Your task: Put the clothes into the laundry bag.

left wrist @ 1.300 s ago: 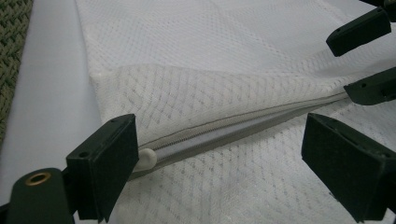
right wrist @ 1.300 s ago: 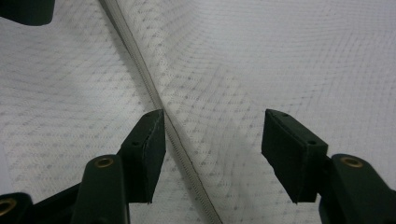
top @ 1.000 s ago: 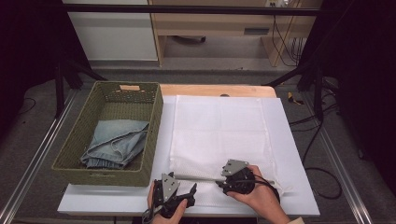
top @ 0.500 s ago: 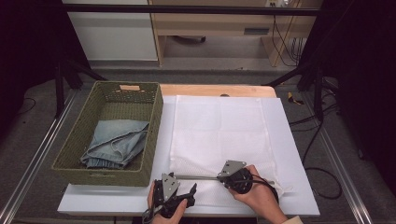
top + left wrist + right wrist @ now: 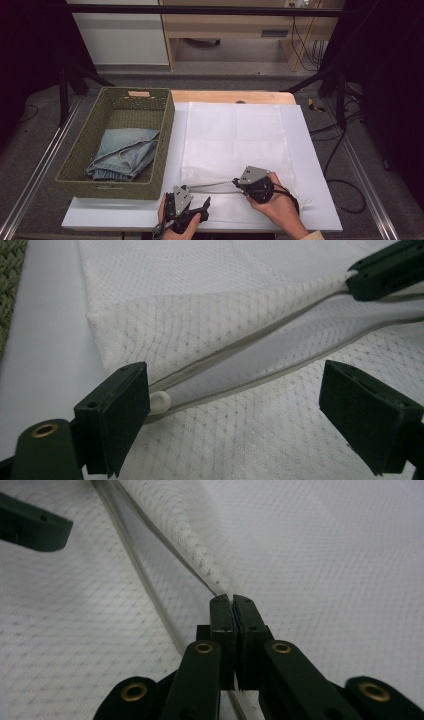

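High view: a white mesh laundry bag (image 5: pixel 235 145) lies flat on the desk (image 5: pixel 320 210), its zippered mouth toward the person. The right gripper (image 5: pixel 239 182) pinches the upper lip of that mouth; its jaws have just been closing and now stand shut on the fabric. The left gripper (image 5: pixel 204 206) waits with jaws wide apart and empty, just beside the bag's near corner. A woven basket (image 5: pixel 165 130) holding folded jeans (image 5: pixel 125 152) stands off to the left gripper's side.

Left gripper view: the zipper (image 5: pixel 260 340) runs between the open jaws and away toward the right gripper's tip (image 5: pixel 385 272); the white zipper pull (image 5: pixel 160 402) lies against the inner face of the left jaw.

Right gripper view: the shut jaws clamp the raised lip of mesh (image 5: pixel 200 555) at their tips.

Judgement: the bag looks light, limp and loosely woven, so it will sag and fold when lifted. The stiffer zipper tape and hem offer the surest hold; plain mesh could slip or snag.
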Available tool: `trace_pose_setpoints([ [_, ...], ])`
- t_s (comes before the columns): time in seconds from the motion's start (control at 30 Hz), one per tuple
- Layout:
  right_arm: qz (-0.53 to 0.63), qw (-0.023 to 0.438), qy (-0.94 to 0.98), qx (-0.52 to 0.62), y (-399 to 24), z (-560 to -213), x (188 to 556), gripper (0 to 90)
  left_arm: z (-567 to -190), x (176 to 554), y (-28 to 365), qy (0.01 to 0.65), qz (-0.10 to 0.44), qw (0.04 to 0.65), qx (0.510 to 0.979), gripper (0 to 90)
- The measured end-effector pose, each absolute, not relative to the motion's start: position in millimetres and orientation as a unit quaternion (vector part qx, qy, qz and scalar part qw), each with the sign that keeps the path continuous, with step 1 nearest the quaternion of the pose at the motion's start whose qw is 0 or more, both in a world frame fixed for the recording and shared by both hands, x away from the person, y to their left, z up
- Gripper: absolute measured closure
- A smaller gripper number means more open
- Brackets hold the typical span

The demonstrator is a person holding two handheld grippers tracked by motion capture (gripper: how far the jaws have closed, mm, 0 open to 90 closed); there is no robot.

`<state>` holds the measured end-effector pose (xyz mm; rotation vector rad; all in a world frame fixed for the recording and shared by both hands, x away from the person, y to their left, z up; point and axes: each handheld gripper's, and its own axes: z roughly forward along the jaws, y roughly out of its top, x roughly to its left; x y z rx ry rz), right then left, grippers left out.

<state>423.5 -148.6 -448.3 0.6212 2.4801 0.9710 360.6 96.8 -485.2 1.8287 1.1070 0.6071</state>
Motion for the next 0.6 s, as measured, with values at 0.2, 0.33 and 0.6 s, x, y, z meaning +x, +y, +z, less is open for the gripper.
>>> trace_pose_setpoints([
  [0.2, 0.365, 0.226, 0.875, 0.224, -150, -437, 427, 89.2, -481, 361, 98, 0.446, 0.241, 0.450, 0.735, 12.5],
  [0.33, 0.378, 0.242, 0.864, 0.228, -151, -430, 430, 89.2, -476, 360, 97, 0.441, 0.246, 0.452, 0.735, 12.5],
  [0.6, 0.384, 0.246, 0.859, 0.233, -153, -432, 438, 89.1, -463, 372, 81, 0.414, 0.249, 0.434, 0.760, 12.0],
])
